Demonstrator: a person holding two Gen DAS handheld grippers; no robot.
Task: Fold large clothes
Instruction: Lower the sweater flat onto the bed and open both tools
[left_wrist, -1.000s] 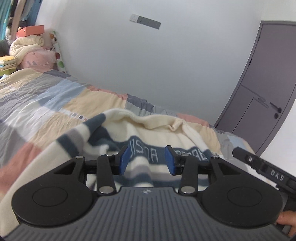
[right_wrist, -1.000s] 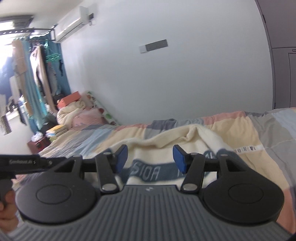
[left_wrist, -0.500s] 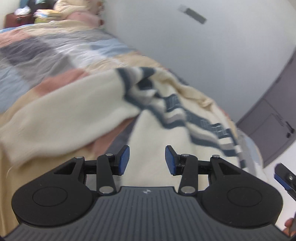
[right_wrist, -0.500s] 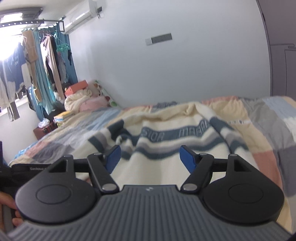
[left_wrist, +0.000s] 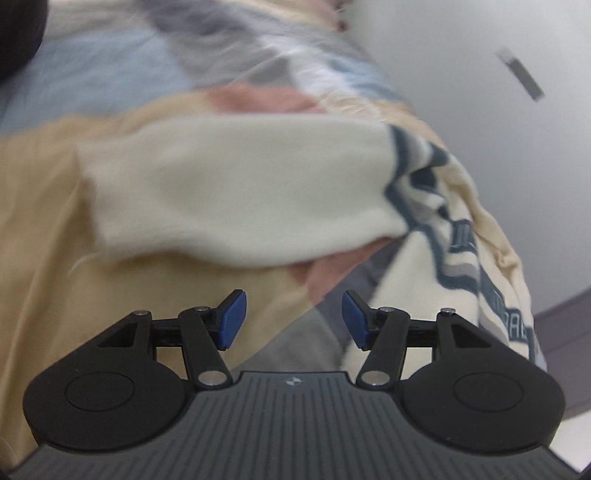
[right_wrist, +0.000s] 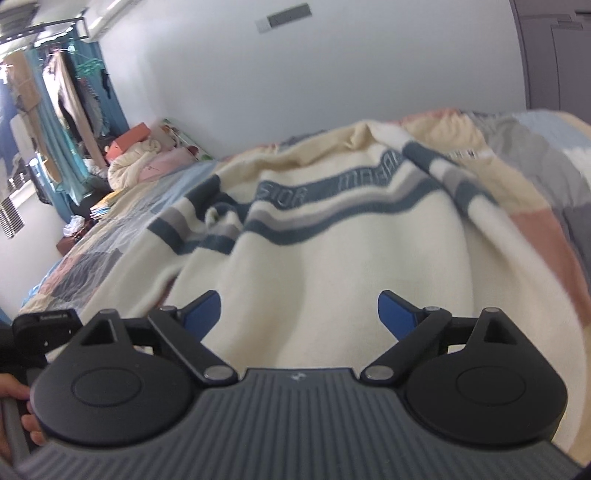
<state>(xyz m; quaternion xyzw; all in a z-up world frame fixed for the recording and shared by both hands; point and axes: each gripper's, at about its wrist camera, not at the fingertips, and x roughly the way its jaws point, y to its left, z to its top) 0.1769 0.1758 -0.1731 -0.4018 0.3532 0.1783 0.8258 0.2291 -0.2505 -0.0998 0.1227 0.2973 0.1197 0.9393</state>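
A cream sweater (right_wrist: 332, 266) with dark blue and grey chest stripes and lettering lies spread on the patchwork bed cover (right_wrist: 535, 206). In the left wrist view its left sleeve (left_wrist: 236, 195) stretches across the cover and its body (left_wrist: 480, 280) runs off to the right. My left gripper (left_wrist: 293, 319) hovers over the bare cover below the sleeve; its jaws are opening with nothing between them. My right gripper (right_wrist: 299, 314) hangs over the sweater's lower body, its jaws opening wide, nothing held. The other gripper's handle (right_wrist: 40, 325) shows at the left edge.
A white wall (right_wrist: 332, 74) runs behind the bed. Piled bedding and an orange box (right_wrist: 136, 155) sit at the head of the bed, with hanging clothes (right_wrist: 66, 103) beyond. A grey door (right_wrist: 554, 51) stands at the right.
Both grippers have come down toward the bed and opened wider. The left one rolled and swung to the sleeve side; the right one now looks down on the sweater's body.
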